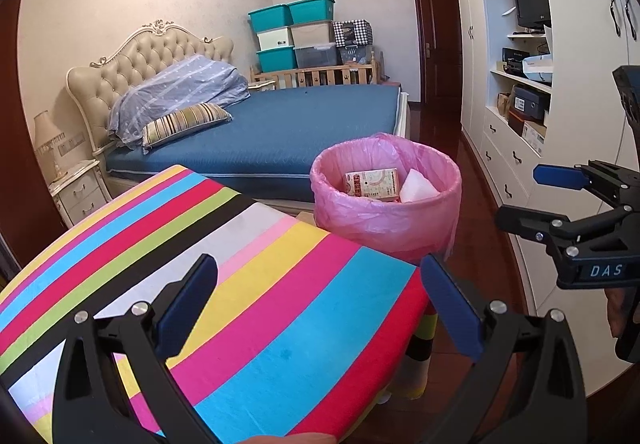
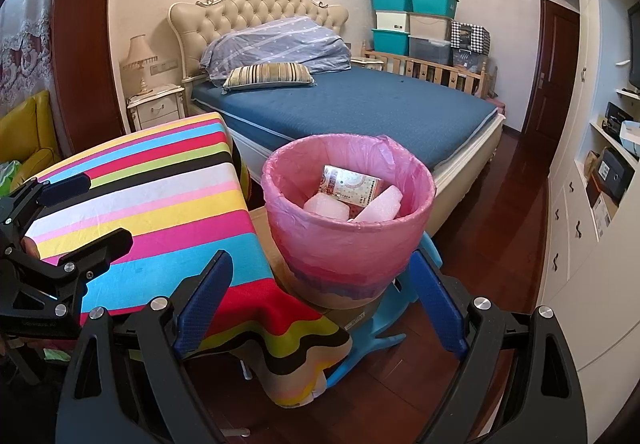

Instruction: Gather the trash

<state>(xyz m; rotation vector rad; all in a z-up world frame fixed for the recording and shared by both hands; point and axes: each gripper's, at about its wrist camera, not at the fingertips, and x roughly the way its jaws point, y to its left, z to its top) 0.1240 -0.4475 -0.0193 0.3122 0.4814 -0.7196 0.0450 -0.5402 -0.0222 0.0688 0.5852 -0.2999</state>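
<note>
A bin lined with a pink bag (image 1: pixel 384 222) (image 2: pixel 348 240) stands past the table's far corner, on a box and a blue stool (image 2: pixel 384 320). Inside lie a printed paper packet (image 1: pixel 372 183) (image 2: pixel 352 185) and white foam pieces (image 1: pixel 416 185) (image 2: pixel 378 205). My left gripper (image 1: pixel 320 284) hovers open over the striped tablecloth (image 1: pixel 224 284) with nothing between its fingers. My right gripper (image 2: pixel 320 280) is open and empty too, low in front of the bin. Each gripper shows in the other's view: the right one (image 1: pixel 516 195) at the right edge, the left one (image 2: pixel 104 207) at the left edge.
A bed with a blue cover (image 1: pixel 280 123) (image 2: pixel 360 103) fills the room behind the bin. White cupboards with drawers (image 1: pixel 508 163) (image 2: pixel 580 219) line the right wall. A nightstand with a lamp (image 2: pixel 156 109) stands by the bed, and a yellow seat (image 2: pixel 28 131) at the far left. Dark wood floor (image 2: pixel 508 244) runs between bed and cupboards.
</note>
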